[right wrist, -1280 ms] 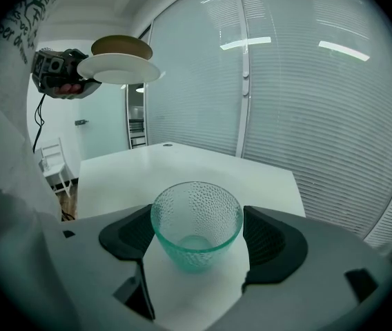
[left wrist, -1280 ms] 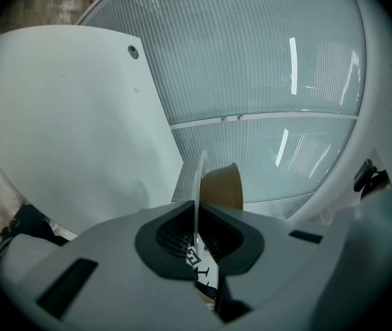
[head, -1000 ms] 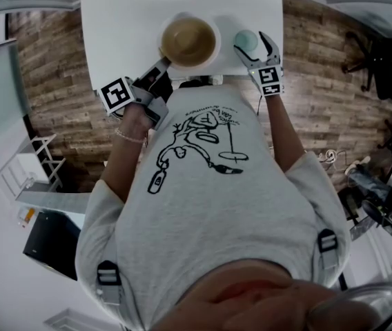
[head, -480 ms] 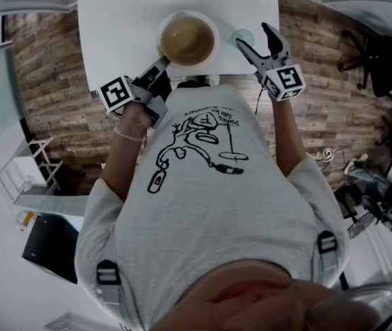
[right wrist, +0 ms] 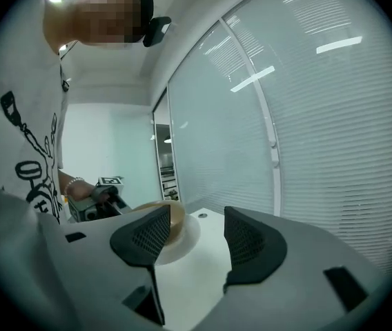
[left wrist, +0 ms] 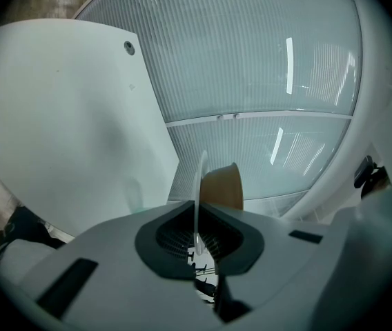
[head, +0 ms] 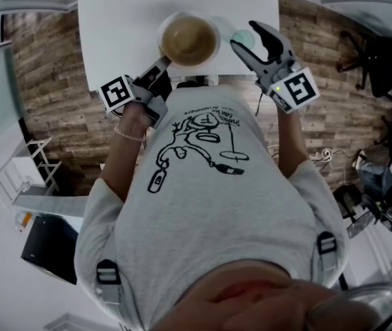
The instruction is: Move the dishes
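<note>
Fingers of left gripper (left wrist: 197, 234) clamp the plate (left wrist: 201, 178) — those of right gripper (right wrist: 196, 229), just narrowed, stand apart, empty.

White bench (head: 127, 19), white plate (right wrist: 188, 234), tan-brown bowl (head: 188, 40). The little cup (head: 243, 37) looks pale mint, I think, but it's mostly covered. The floor (head: 51, 81) is brown wood planks. The shirt (head: 203, 205) is light grey with a black line doodle, and the marker cubes (head: 118, 93) are black-and-white squares.

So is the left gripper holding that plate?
Yes, the left gripper is shut on the plate, pinching its thin white rim.
</note>
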